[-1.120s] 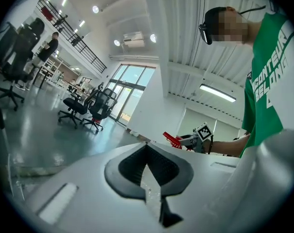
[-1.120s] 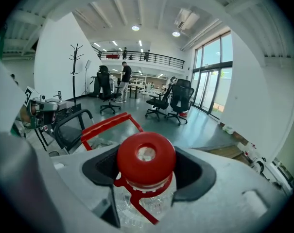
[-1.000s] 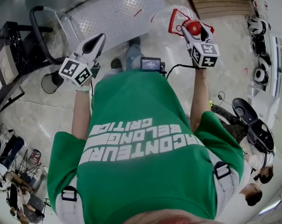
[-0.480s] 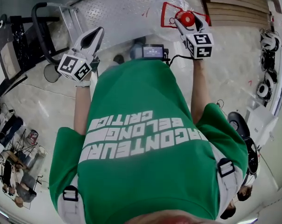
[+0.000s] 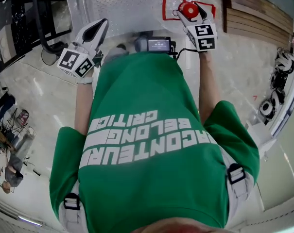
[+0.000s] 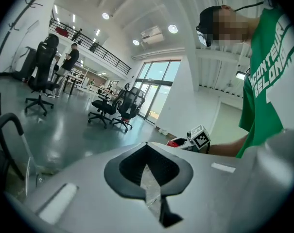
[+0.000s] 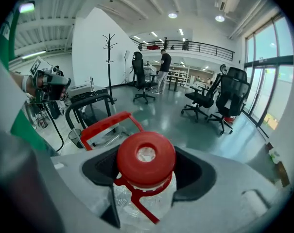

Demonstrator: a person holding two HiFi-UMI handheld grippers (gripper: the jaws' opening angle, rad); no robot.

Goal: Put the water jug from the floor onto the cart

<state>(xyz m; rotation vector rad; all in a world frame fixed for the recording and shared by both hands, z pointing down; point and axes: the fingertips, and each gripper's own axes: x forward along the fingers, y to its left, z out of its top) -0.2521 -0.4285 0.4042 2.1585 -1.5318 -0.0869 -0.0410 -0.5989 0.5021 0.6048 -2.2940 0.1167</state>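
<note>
Head view, right gripper [image 5: 186, 16]: closed on the neck of the water jug [image 5: 188, 8], so the jug hangs by its neck and one hand can carry it.
Head view, water jug: off the floor, held at the right edge of the cart [image 5: 122, 8]. Whether it is over the deck or just beside it cannot be told.
Head view, cart: the chequer-plate deck is bare where it shows; the black push handle [image 5: 36, 18] is at its left end.
Head view, left gripper [image 5: 102, 25]: raised at the cart's near edge, close to the push handle, and carrying nothing. Judged to be kept out of the jug's path.
Left gripper view, left gripper [image 6: 147, 147]: jaws together, nothing between them. The red cap [image 6: 176, 142] and the right gripper's marker cube [image 6: 201, 138] show on the side away from the push handle.
Right gripper view, right gripper [image 7: 146, 203]: jaws clamped under the cap's collar, which stops the jug slipping down.
Right gripper view, jug contents: cap seated, clear crinkled body below, no water line visible, so fill cannot be told.
Right gripper view, carry handle [image 7: 105, 124]: red, lifted toward the cart's push handle [image 7: 88, 102].
Judgement: the carry is nearly complete, and setting the jug down on the deck is not yet done.
</note>
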